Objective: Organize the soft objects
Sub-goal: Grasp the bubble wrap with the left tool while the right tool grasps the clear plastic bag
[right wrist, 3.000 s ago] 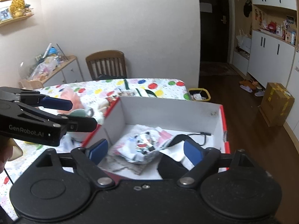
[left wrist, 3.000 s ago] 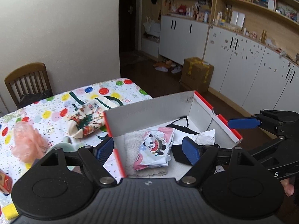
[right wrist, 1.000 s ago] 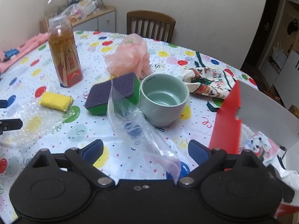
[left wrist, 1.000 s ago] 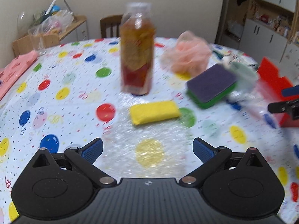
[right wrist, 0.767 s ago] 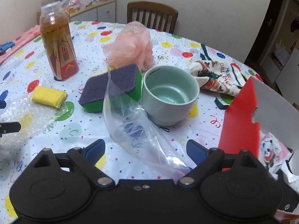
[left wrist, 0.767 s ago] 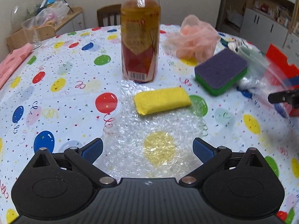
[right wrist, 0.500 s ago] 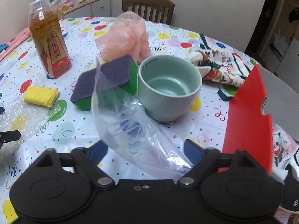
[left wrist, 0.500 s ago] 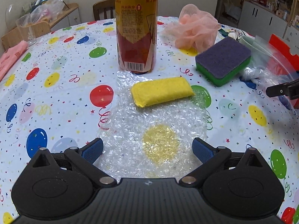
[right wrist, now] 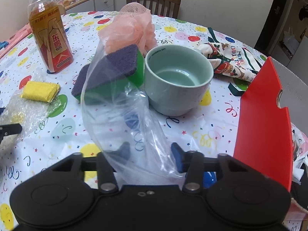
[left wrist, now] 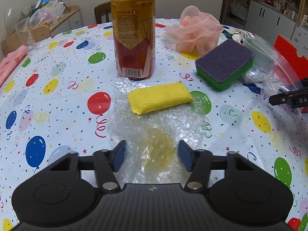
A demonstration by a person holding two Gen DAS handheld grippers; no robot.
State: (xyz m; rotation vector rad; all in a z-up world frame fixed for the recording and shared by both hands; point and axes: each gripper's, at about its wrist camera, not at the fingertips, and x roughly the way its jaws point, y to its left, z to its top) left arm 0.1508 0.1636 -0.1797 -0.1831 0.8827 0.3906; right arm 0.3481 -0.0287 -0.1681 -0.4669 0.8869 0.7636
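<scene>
A sheet of bubble wrap (left wrist: 154, 123) lies on the balloon tablecloth with a yellow sponge (left wrist: 159, 97) on its far part. My left gripper (left wrist: 152, 156) straddles the wrap's near edge, half closed, pads apart from it. A clear plastic bag (right wrist: 123, 115) stands up between the fingers of my right gripper (right wrist: 151, 154), which is half closed around its lower end, not pinching. A purple and green sponge (right wrist: 113, 69) and a pink bath pouf (right wrist: 130, 28) lie behind the bag. The sponge (left wrist: 224, 65) and pouf (left wrist: 194, 32) also show in the left wrist view.
A tea bottle (left wrist: 133, 30) stands behind the yellow sponge. A green cup (right wrist: 178, 80) sits right of the bag. A Christmas cloth (right wrist: 229, 61) lies behind it. A red and white box (right wrist: 265, 107) stands at the right table edge. A wooden chair (right wrist: 154, 0) is beyond the table.
Both grippers swung from the box to the table items. Over the last half second both sets of jaws narrowed, the left around the bubble wrap, the right around the plastic bag.
</scene>
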